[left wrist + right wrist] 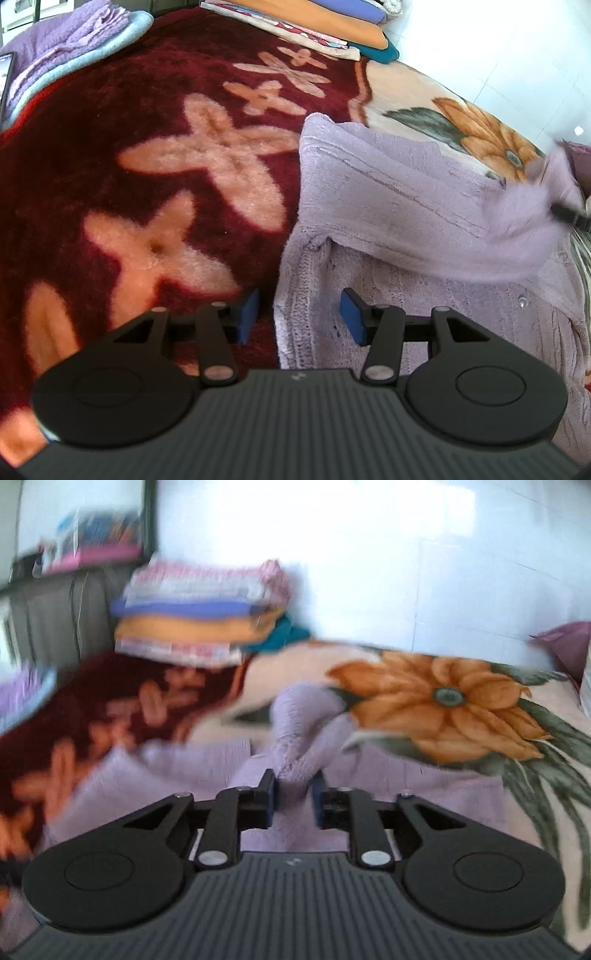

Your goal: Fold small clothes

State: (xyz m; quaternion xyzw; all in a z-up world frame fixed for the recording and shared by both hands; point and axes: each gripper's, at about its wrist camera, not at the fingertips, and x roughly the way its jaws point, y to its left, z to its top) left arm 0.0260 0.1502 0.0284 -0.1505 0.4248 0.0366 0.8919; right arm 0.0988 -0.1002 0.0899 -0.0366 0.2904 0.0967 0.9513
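On the blanket [147, 166], a sleeve [295, 734] of the cardigan [424, 295] is clamped in the right gripper [293, 797] for folding, while the left gripper [299, 317], jaws apart, straddles its edge.

Sweater [406, 206] lies on blanket [147, 147], stack [199, 620] behind.

Lilac garment [399, 206]: knitted cloth, matt, ribbed in rows, slightly fuzzy; small clear glossy button [522, 303] on front. Blanket [155, 177] beneath: deep plush pile, matt, dark red with peach flower shapes, cream area with an orange flower print. Left gripper [299, 317]: black matt plastic body with fine ribbing, smooth round covers, bare metal pivot pins, blue matt pads. Right gripper [293, 794]: same black ribbed plastic, metal pins, blue pads. Stack of folded cloths [199, 620]: soft woven fabric, matt. Folded towel [74, 48]: looped terry, rough, matt. Wall [406, 572]: smooth, light, faintly glossy.
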